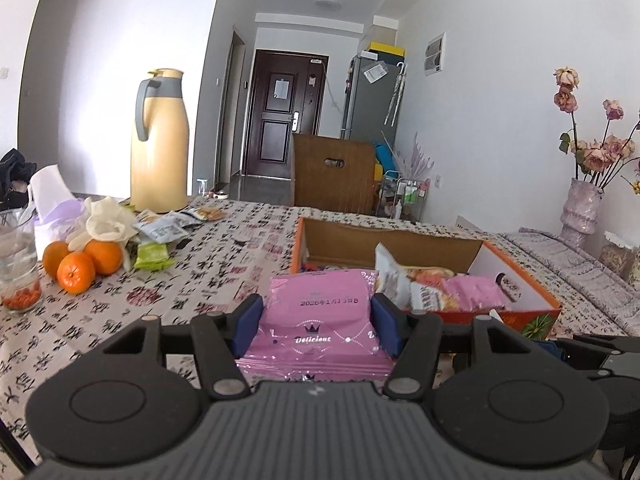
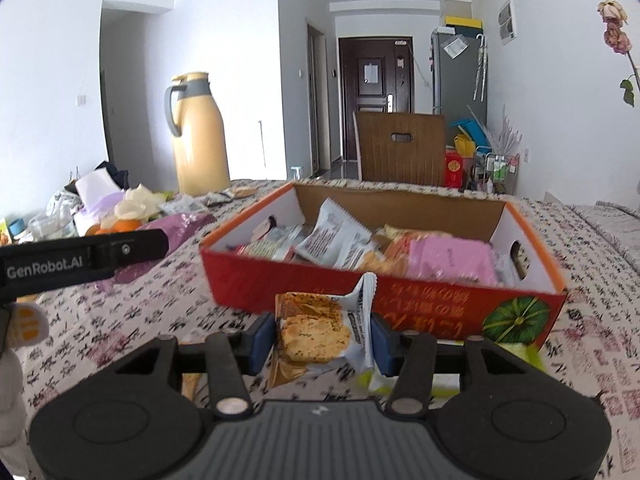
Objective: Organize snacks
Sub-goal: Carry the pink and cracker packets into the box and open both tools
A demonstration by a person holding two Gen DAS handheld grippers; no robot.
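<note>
My left gripper point(image 1: 318, 326) is shut on a pink snack packet point(image 1: 320, 312) printed "Delicious", held above the table just in front of the orange cardboard box point(image 1: 524, 312). My right gripper point(image 2: 322, 342) is shut on a cracker packet point(image 2: 316, 328) with a white crimped end, close to the box's red front wall point(image 2: 320, 292). The box holds several snack packets, among them a pink one point(image 2: 448, 258) and a white one point(image 2: 334, 234). The left gripper's arm point(image 2: 80, 258) shows at the left of the right wrist view.
Loose snack packets point(image 1: 168, 230) lie at the far left of the patterned tablecloth point(image 1: 224, 272), beside three oranges point(image 1: 82, 262), a glass point(image 1: 18, 264) and a yellow thermos jug point(image 1: 160, 140). A vase of dried roses point(image 1: 582, 208) stands at the right. A wooden chair point(image 2: 400, 150) is behind the table.
</note>
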